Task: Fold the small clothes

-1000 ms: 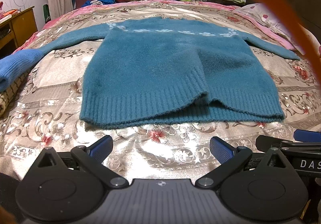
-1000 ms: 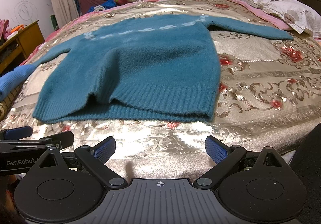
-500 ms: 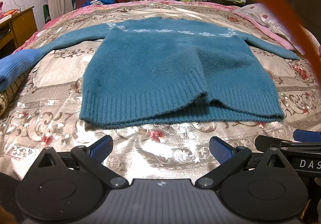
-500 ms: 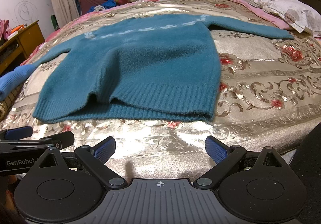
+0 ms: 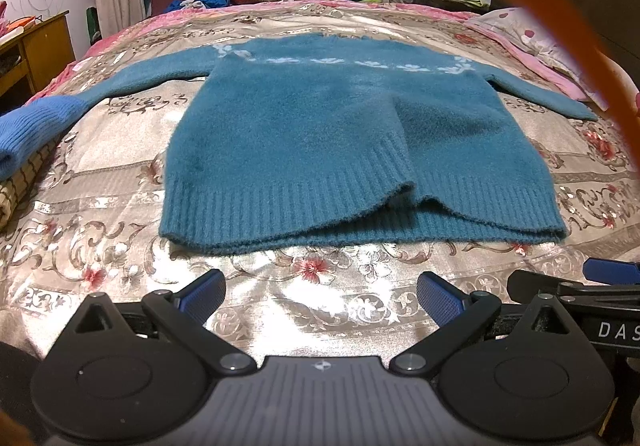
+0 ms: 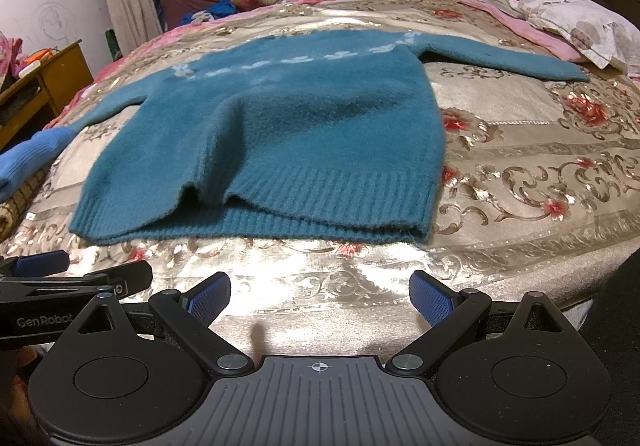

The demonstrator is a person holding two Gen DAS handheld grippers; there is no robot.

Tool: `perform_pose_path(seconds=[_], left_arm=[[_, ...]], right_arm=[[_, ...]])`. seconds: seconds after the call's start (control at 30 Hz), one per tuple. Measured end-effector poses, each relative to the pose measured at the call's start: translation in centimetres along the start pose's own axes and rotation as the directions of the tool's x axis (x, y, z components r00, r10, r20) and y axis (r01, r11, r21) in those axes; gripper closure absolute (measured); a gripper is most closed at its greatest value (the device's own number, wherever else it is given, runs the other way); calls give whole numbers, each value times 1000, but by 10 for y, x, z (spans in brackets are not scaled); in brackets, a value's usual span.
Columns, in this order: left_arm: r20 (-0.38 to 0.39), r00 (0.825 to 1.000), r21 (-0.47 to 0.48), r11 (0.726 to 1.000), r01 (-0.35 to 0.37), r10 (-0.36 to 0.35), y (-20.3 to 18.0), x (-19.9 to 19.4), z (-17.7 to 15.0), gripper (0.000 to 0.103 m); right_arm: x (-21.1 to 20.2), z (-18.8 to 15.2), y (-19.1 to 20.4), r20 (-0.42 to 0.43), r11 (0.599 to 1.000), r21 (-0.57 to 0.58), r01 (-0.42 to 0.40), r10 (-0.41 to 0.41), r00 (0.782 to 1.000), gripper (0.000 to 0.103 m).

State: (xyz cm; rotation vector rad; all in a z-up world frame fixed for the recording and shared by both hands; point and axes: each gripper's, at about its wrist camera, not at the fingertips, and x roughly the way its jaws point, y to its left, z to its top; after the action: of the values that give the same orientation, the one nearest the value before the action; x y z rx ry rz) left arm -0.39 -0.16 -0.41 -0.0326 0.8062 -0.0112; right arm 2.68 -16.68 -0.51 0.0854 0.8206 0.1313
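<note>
On the near half of the floral bedspread (image 5: 120,182) lies a teal sweater (image 5: 320,134), spread flat with its ribbed hem (image 5: 280,214) toward the cameras and both sleeves stretched out to the sides. The top layer of the hem lifts a little near the middle, so the lower layer shows beneath it. No fold has been made, as far as the two views show: body, sleeves and collar end all lie open, so the whole folding job appears to remain.

Just short of the hem, the left gripper (image 5: 320,296) hangs over bare bedspread with its blue pads (image 5: 202,294) wide apart and nothing between them. The right gripper (image 6: 320,296) hangs beside it in the same way, its fingers equally spread and holding nothing. Neither touches the sweater.

At the left edge, a brighter blue knit piece (image 5: 32,126) rests on a checked cloth (image 5: 16,186); it may be another garment, though the fisheye edge makes that hard to judge. A pillow (image 6: 572,14) sits at the far right beyond the sleeve. A likely first step would be bringing a sleeve in over the body.
</note>
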Motion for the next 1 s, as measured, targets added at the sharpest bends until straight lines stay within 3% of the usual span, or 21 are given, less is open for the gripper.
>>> perform_pose_path(seconds=[1.0], left_arm=[[-8, 1000, -30, 999, 17, -18, 6, -1, 3, 0]], right_arm=[[-5, 5, 4, 23, 999, -31, -21, 21, 1000, 8]])
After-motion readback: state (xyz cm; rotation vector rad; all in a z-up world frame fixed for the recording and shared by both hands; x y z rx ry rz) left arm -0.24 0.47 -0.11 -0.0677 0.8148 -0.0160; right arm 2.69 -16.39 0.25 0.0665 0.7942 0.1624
